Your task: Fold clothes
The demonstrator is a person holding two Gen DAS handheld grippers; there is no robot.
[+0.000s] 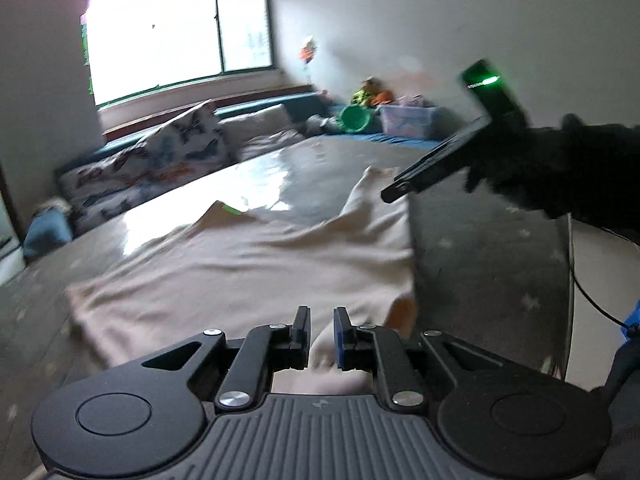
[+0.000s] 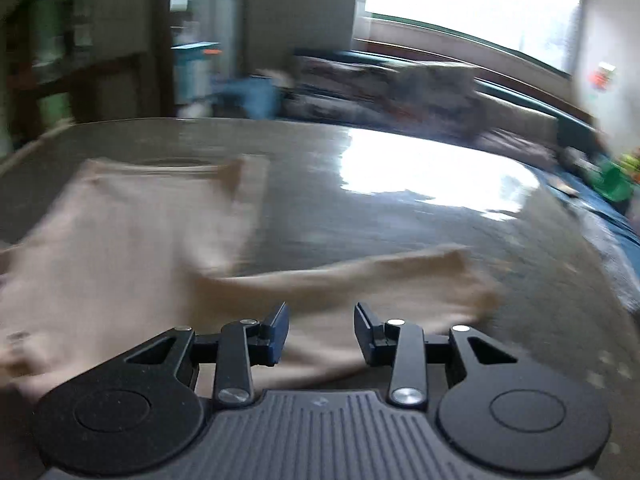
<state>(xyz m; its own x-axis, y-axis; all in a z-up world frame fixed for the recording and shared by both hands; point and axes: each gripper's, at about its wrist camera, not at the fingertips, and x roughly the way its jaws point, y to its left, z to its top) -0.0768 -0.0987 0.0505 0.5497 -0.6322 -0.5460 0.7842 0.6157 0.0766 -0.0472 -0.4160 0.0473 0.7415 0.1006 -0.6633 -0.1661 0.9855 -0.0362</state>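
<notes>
Meanwhile, the left wrist camera is looking along a beige garment (image 1: 248, 264) that is lying spread on a grey glossy table (image 1: 480, 248), its long axis running away from the lens toward the window (image 1: 176, 36). The left gripper (image 1: 321, 338) is hovering over the near hem with a narrow gap showing between its pads and cloth visible through that gap; whether the pads are touching it is hard to tell. Only this view is catching the right gripper (image 1: 390, 194) from outside, held in a dark-gloved hand (image 1: 548, 168) with a green light glowing on its body; its fingertips are blurred.

From the right wrist camera, the right gripper (image 2: 321, 334) is standing with its jaws spread and nothing between them. Here the garment (image 2: 120, 248) is filling the left half, one sleeve (image 2: 360, 280) pointing right across the table (image 2: 400, 216). Motion blur is smearing everything, and the garment's left edge is being cut off by the frame.
</notes>
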